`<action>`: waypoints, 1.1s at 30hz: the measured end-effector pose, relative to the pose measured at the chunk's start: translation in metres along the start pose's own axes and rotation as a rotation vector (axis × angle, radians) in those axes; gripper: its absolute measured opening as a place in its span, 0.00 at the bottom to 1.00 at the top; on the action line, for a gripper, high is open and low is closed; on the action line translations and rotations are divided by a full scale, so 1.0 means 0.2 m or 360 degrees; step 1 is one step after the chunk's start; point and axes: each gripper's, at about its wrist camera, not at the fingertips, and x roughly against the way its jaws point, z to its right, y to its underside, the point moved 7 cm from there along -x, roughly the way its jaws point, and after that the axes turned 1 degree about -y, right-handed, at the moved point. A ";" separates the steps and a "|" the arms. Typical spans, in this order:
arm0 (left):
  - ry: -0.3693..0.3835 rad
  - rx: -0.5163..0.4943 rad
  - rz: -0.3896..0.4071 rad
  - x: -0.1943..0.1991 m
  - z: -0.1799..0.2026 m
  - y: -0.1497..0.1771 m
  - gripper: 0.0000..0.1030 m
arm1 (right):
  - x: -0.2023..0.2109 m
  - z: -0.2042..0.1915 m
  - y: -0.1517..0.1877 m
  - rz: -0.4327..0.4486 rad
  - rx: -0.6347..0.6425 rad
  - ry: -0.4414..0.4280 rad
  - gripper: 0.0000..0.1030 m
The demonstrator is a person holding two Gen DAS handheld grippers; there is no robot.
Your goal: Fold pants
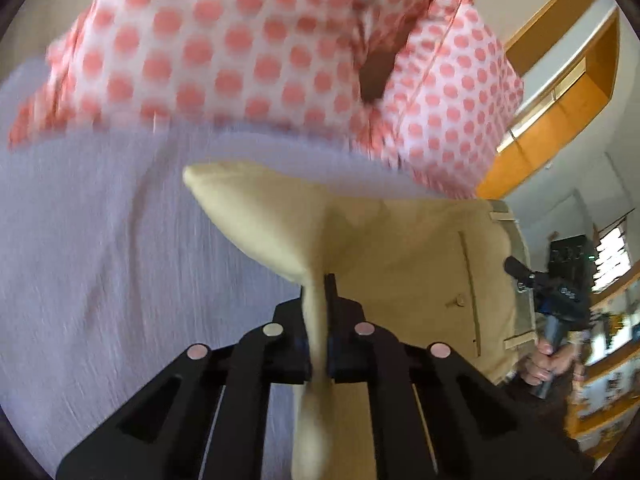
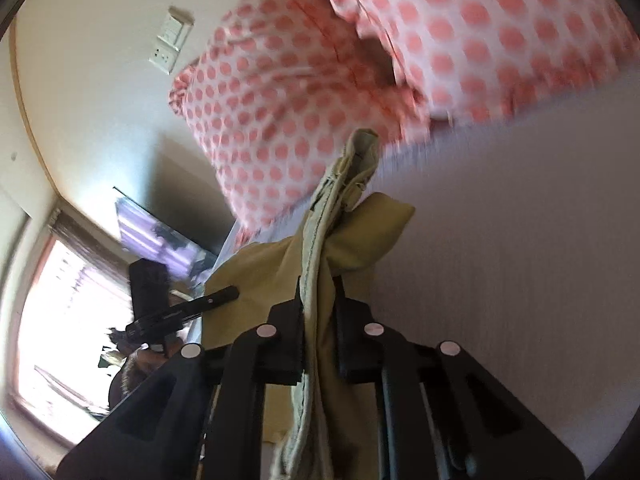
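Beige pants (image 1: 420, 272) hang stretched between my two grippers above a bed with a pale lilac sheet (image 1: 100, 260). My left gripper (image 1: 320, 292) is shut on a fold of the pants' fabric. My right gripper (image 2: 320, 292) is shut on the waistband edge of the pants (image 2: 344, 216). The right gripper also shows in the left wrist view (image 1: 516, 268) at the pants' far edge. The left gripper also shows in the right wrist view (image 2: 228, 294) at the far left of the cloth. A back pocket with a button (image 1: 460, 300) faces the left camera.
Pillows with white and pink polka dots (image 1: 248, 48) lie at the head of the bed, also in the right wrist view (image 2: 300, 100). Wooden shelves (image 1: 560, 92) stand on the right. A wall with sockets (image 2: 168, 44) and a bright window (image 2: 60, 312) are on the left.
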 end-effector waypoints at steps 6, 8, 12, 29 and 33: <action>-0.0459 -0.0119 -0.0061 -0.32 -0.12 -0.19 0.09 | -0.20 0.29 -0.19 0.0036 -0.0154 0.0290 0.12; -0.0544 -0.0168 -0.0094 -0.39 -0.15 -0.16 0.18 | -0.27 0.41 -0.15 -0.0032 -0.0178 0.0501 0.26; -0.0600 -0.0198 0.0022 -0.23 -0.14 -0.17 0.22 | -0.12 0.40 -0.17 0.0090 -0.0162 0.0628 0.36; -0.0355 -0.0093 0.0001 -0.15 0.03 0.08 0.58 | -0.09 0.21 -0.01 0.0016 -0.0041 0.0652 0.84; -0.0584 -0.0299 0.0200 0.15 0.15 0.33 0.98 | 0.13 -0.04 0.24 0.0215 0.0326 0.0865 0.99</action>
